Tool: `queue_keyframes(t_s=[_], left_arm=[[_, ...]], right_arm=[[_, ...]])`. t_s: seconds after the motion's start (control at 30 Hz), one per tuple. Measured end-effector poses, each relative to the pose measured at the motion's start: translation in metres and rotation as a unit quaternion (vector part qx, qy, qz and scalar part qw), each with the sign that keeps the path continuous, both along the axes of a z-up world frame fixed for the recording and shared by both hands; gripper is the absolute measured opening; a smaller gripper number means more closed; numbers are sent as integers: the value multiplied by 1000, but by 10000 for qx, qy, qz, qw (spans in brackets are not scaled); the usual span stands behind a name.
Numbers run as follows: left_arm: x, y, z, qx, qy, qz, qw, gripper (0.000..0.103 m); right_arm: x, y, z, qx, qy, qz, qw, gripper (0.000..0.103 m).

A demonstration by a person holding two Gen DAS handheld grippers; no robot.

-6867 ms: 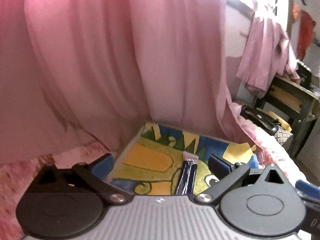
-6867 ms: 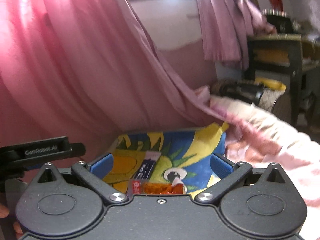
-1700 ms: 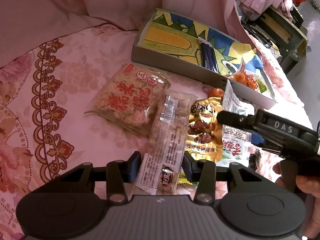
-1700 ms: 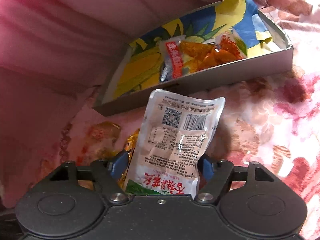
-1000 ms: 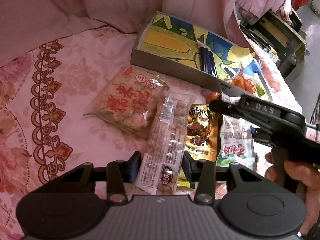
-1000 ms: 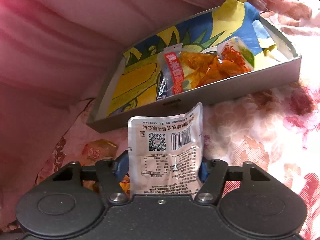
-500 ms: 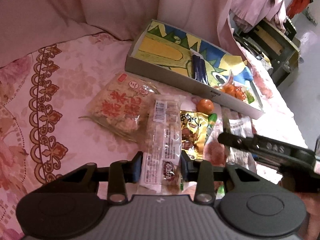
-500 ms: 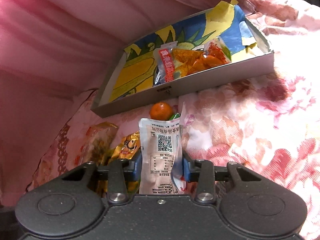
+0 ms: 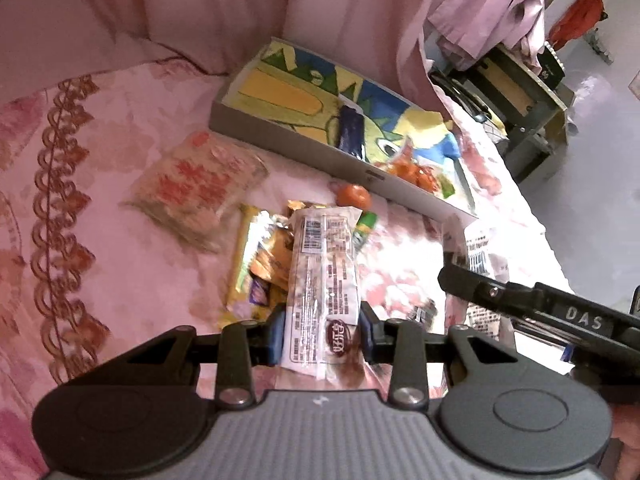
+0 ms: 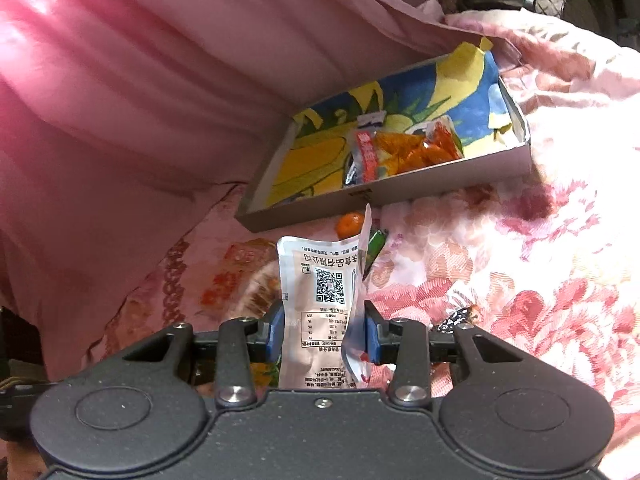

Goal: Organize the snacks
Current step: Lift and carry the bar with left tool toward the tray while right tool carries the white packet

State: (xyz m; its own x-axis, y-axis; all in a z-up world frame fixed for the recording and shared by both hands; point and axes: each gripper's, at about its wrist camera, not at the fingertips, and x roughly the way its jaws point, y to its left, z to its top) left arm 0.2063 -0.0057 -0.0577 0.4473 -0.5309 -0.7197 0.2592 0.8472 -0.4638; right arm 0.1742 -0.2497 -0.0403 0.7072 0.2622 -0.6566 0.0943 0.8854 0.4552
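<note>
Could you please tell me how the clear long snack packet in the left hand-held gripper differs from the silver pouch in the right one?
The clear long plastic snack packet is see-through, showing brownish contents; the silver foil pouch with a QR code is opaque. The packet is narrow and lies flat between the left hand-held gripper; the pouch is wider and creased lengthwise in the right hand-held gripper. Both are gripped by their near ends and carry printed labels.

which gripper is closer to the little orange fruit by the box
Hard to call. The left gripper and right gripper each hold a packet short of the orange fruit.
</note>
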Motion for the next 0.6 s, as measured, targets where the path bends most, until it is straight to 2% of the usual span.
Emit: queue_keyframes(t_s=[0.1, 0.2, 0.3, 0.47, 0.6], left_arm=[[-7, -2, 2, -74, 7, -13, 10000, 39], [-13, -1, 5, -351, 61, 51, 9994, 39], [-20, -2, 12, -483, -54, 149, 9987, 39], [-17, -15, 32, -384, -382, 158, 9984, 39], [0, -32, 50, -238, -637, 149, 9976, 39]], right_arm=[[-11, -8, 8, -29, -45, 44, 10000, 41], [-20, -17, 15, -31, -78, 35, 10000, 41], [-26, -26, 19, 57, -148, -26, 9999, 41], [-19, -34, 27, 129, -311, -2, 9994, 41], [1, -42, 34, 85, -578, 8, 9983, 41]])
